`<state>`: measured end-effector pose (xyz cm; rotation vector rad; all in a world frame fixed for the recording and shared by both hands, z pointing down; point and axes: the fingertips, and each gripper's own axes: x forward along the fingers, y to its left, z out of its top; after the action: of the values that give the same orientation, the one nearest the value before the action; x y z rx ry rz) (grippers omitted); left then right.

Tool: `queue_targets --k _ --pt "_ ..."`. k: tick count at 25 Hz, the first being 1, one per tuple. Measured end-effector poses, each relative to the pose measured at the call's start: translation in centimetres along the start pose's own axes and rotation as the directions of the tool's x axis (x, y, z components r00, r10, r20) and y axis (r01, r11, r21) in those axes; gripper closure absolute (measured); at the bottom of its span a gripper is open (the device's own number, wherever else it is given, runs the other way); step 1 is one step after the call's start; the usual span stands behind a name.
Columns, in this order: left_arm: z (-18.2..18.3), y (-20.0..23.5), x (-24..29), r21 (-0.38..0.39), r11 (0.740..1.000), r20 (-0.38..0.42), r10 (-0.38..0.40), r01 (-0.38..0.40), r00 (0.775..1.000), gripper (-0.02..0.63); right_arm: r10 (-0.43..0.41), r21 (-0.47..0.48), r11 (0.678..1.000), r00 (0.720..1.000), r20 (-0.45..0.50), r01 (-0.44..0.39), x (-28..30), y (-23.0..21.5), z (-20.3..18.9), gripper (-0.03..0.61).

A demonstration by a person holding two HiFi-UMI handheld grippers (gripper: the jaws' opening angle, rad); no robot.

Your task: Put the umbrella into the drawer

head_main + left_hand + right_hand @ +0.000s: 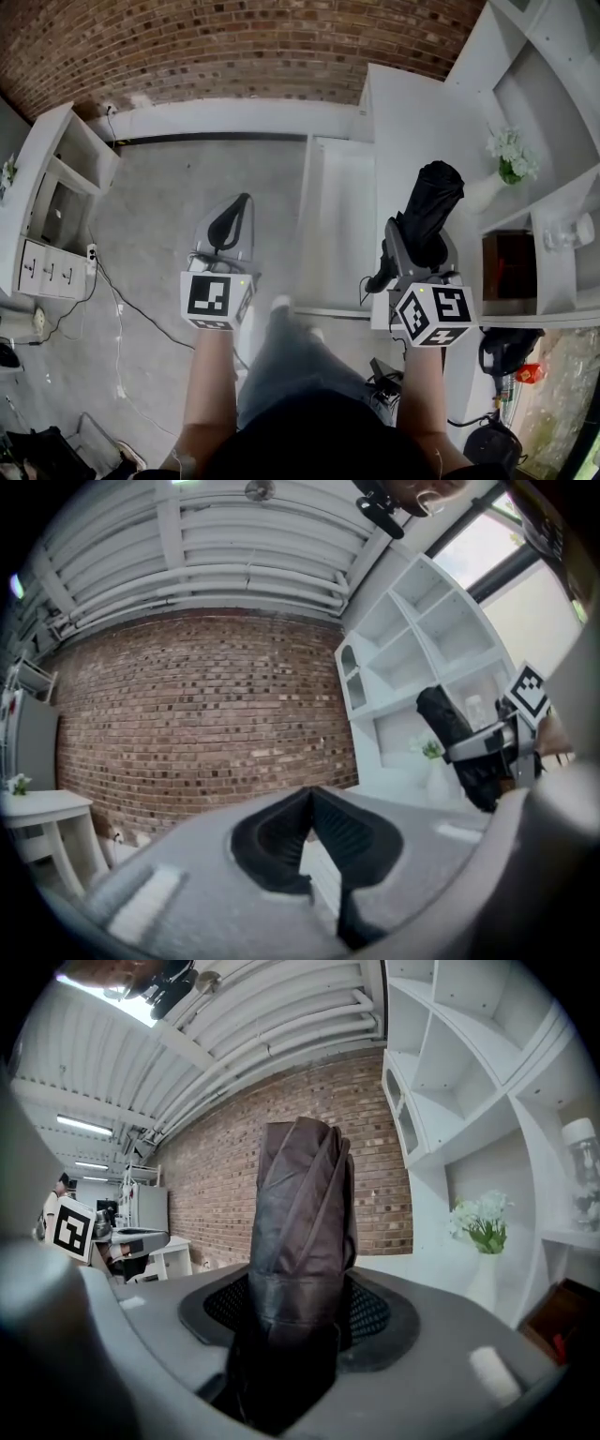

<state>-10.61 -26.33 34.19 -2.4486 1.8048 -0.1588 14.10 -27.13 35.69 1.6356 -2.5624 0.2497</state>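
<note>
1. The right tongs (424,246) are clamped on the folded black umbrella (433,202), which is outside the drawer.
2. The white drawer (311,225) stands open at the umbrella's 9 o'clock.
3. The left tongs (246,200) have their tips together, at the drawer's 9 o'clock.
4. A shelf (548,112) compartment at the umbrella's 2 o'clock holds a vase of flowers (506,159).

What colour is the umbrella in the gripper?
Black, perhaps very dark brown. The umbrella, folded up, shows best in the right gripper view.

A loft-style studio staged as a living room: bare brick wall (234,37), grey concrete floor (178,187) with loose cables (120,305), exposed ceiling pipes (253,574), and white shelving (530,98) holding a vase of white flowers (507,157).
</note>
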Motion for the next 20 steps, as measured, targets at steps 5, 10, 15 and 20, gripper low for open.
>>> queue_targets --k 5,10,15,20 --pt "-1.8 0.8 1.8 -0.016 0.999 -0.039 -0.040 0.039 0.998 0.614 -0.022 0.019 1.000 0.997 -0.069 0.024 2.3 0.3 -2.7 0.324" --pt "-2.8 1.5 3.6 -0.021 0.996 -0.059 -0.089 0.088 0.994 0.614 -0.042 0.044 0.998 0.988 -0.147 0.049 5.0 0.6 -5.7 0.324" --pt "-3.2 2.8 5.1 -0.037 0.993 -0.065 -0.113 0.111 0.991 0.614 -0.047 0.063 0.996 0.970 -0.240 0.063 7.9 0.9 -9.1 0.324" --pt "-3.7 4.0 6.5 -0.047 0.991 -0.069 -0.126 0.123 0.990 0.614 -0.031 0.090 0.994 0.943 -0.332 0.064 10.6 1.5 -12.6 0.324"
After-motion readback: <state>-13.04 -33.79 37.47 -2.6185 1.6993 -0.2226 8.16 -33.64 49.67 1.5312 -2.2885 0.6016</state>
